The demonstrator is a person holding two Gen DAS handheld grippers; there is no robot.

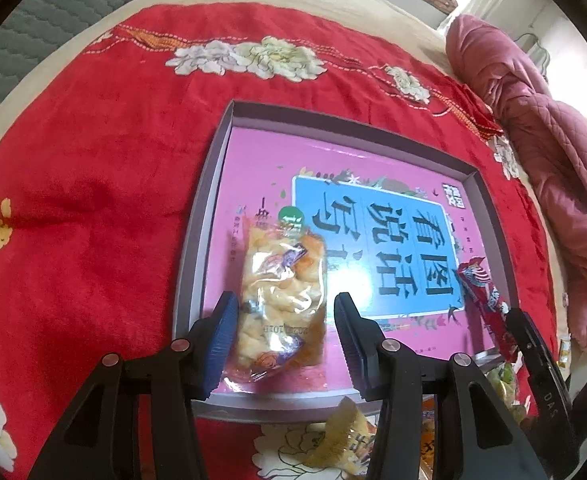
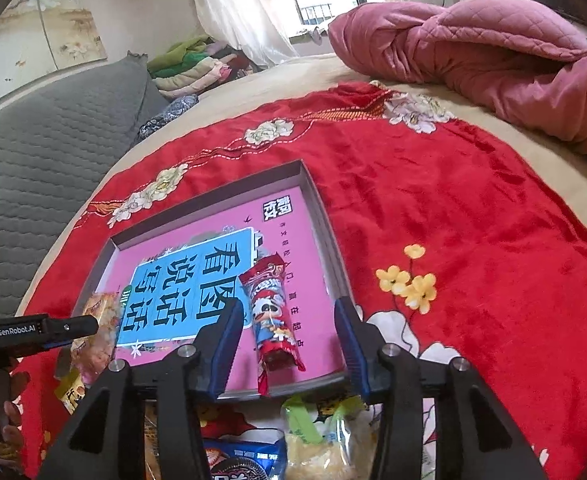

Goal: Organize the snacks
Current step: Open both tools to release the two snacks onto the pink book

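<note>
Both grippers open. Right gripper (image 2: 289, 336) straddles red snack stick (image 2: 274, 312), long axis pointing away; left gripper (image 1: 285, 336) straddles clear snack bag (image 1: 281, 304) likewise.

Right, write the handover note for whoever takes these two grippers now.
Left gripper: open, fingers either side of the clear snack bag, pads not pressing it.
Right gripper: open, fingers astride the red snack stick, no grip.
Both packets lie in the shallow box, on its pink printed floor, on the red blanket.
Done: two snacks boxed.
Left: the packets on the blanket at the box's near edge, a blue cookie pack, a green-labelled bag and a yellow wrapper. Probably back off and fetch those next.
</note>
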